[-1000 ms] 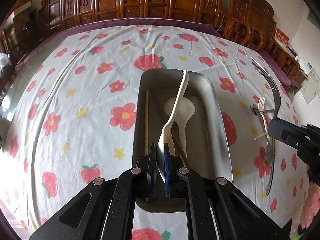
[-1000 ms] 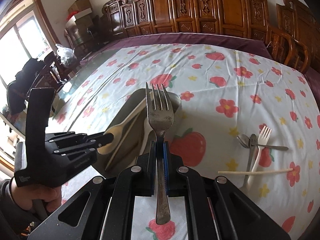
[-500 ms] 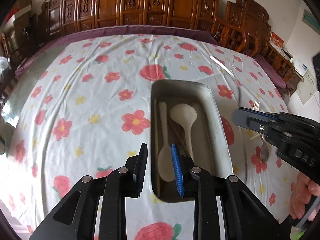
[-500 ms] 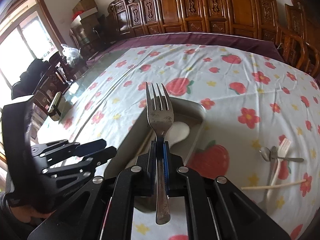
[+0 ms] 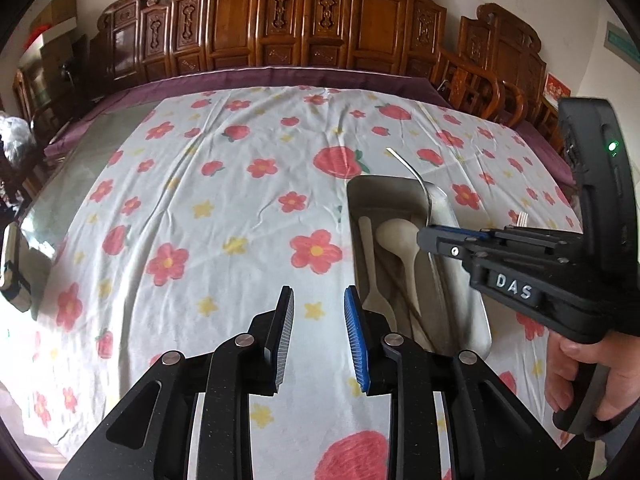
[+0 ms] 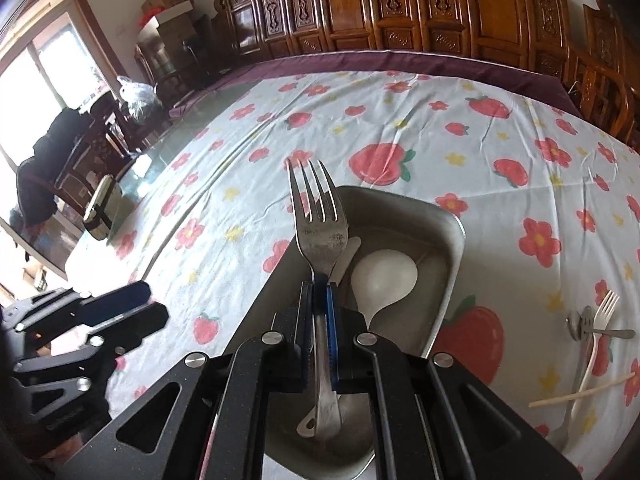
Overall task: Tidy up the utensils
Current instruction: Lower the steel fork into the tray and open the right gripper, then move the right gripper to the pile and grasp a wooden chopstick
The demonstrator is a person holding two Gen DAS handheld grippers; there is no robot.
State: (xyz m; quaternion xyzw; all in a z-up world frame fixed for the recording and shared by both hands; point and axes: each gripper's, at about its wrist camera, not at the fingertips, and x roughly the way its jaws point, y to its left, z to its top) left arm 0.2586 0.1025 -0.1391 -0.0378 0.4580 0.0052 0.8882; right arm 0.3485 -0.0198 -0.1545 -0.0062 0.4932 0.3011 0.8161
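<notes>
A metal tray [image 5: 440, 196] [image 6: 456, 236] lies on the flowered tablecloth and holds a cream plastic spoon [image 5: 400, 236] [image 6: 384, 276], a cream fork [image 5: 370, 264] and a chopstick. My right gripper [image 6: 320, 312] is shut on a metal fork [image 6: 318, 216] [image 5: 420, 184] and holds it above the tray. It also shows in the left wrist view [image 5: 452, 236]. My left gripper [image 5: 318, 320] is open and empty, over the cloth just left of the tray; it shows at the lower left of the right wrist view [image 6: 120, 312].
To the right of the tray lie a white plastic fork [image 6: 600, 332], a metal spoon [image 6: 580, 324] and a chopstick [image 6: 580, 392]. Carved wooden chairs [image 5: 280, 28] line the far side. A small jar [image 6: 100, 208] stands near the left edge.
My left gripper let go of the cream fork into the tray, opened and drew back to the left. My right gripper brought the metal fork over the tray.
</notes>
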